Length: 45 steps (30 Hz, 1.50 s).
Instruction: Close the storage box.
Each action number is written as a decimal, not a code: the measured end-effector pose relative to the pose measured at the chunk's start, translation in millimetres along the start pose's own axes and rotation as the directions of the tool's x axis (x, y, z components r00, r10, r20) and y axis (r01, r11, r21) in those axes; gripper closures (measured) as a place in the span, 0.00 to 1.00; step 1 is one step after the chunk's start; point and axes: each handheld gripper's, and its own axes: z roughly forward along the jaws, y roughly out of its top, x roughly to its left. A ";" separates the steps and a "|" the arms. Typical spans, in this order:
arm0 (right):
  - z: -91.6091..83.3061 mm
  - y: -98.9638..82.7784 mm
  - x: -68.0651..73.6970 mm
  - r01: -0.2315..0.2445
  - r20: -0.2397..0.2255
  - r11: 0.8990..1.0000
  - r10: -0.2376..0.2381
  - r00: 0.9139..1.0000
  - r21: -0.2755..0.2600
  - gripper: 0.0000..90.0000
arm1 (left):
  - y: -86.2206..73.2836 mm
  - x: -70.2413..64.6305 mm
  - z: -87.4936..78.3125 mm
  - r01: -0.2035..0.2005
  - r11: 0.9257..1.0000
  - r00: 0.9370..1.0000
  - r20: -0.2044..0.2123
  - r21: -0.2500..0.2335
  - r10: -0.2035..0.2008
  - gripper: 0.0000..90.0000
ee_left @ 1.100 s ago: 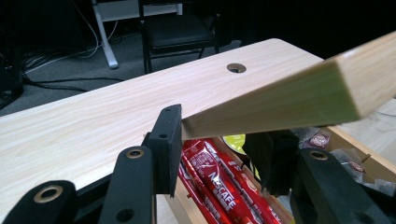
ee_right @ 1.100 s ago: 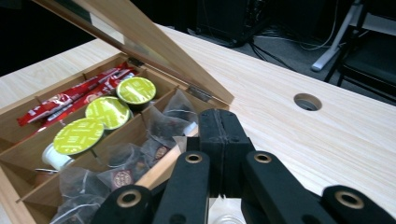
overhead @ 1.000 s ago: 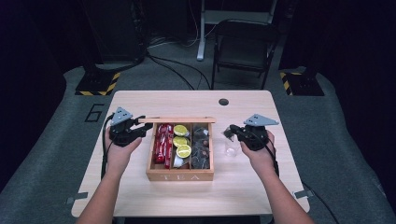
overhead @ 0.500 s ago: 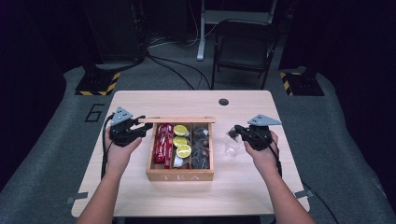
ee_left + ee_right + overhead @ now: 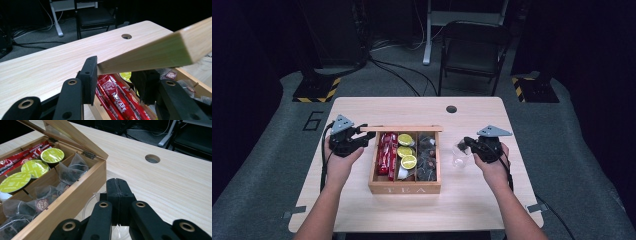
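Observation:
A wooden tea box (image 5: 404,189) stands mid-table with its lid (image 5: 402,128) raised. My left gripper (image 5: 364,137) is shut on the lid's left end; in the left gripper view the lid (image 5: 155,50) runs out from between the jaws of the left gripper (image 5: 117,77). The box holds red coffee sticks (image 5: 387,150), green-topped capsules (image 5: 404,150) and tea bags (image 5: 427,157). My right gripper (image 5: 467,141) is shut, its tips over a clear cup (image 5: 457,159) just right of the box. In the right gripper view the right gripper (image 5: 117,187) hides part of the cup (image 5: 91,205).
A round cable hole (image 5: 451,109) sits in the table's far side. A folding chair (image 5: 472,50) and cables lie on the floor beyond the table. The box wall (image 5: 72,200) is close to the left of the right gripper.

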 end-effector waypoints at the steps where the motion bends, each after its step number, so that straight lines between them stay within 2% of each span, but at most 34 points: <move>1: 0.0 -0.3 0.3 -0.006 0.002 1.000 0.006 1.000 0.002 1.00 | 0.0 0.0 0.1 0.000 1.000 1.000 -0.001 -0.001 0.000 0.63; 21: 9.0 -11.8 3.3 0.005 0.004 0.999 -0.005 1.000 0.048 1.00 | 0.1 0.0 -0.2 -0.001 1.000 1.000 0.001 0.003 0.001 0.63; 27: 11.5 -13.8 2.8 0.005 0.005 0.998 -0.005 1.000 0.063 0.97 | 0.1 0.0 -0.2 -0.001 1.000 1.000 0.000 0.003 0.001 0.63; 35: 14.8 -17.9 2.0 -0.025 0.024 0.996 0.023 0.999 0.088 0.77 | 0.1 0.0 -0.2 0.000 1.000 1.000 0.000 0.003 0.000 0.63; 41: 13.5 -19.1 2.6 -0.029 0.032 0.997 0.027 0.999 0.075 0.68 | 0.1 -0.2 -0.2 -0.001 1.000 1.000 0.000 0.004 0.001 0.63; 45: 9.6 -15.4 7.1 -0.037 0.018 0.998 0.036 0.999 0.052 0.62 | -0.1 -1.1 -0.2 -0.005 1.000 1.000 -0.006 0.004 0.005 0.63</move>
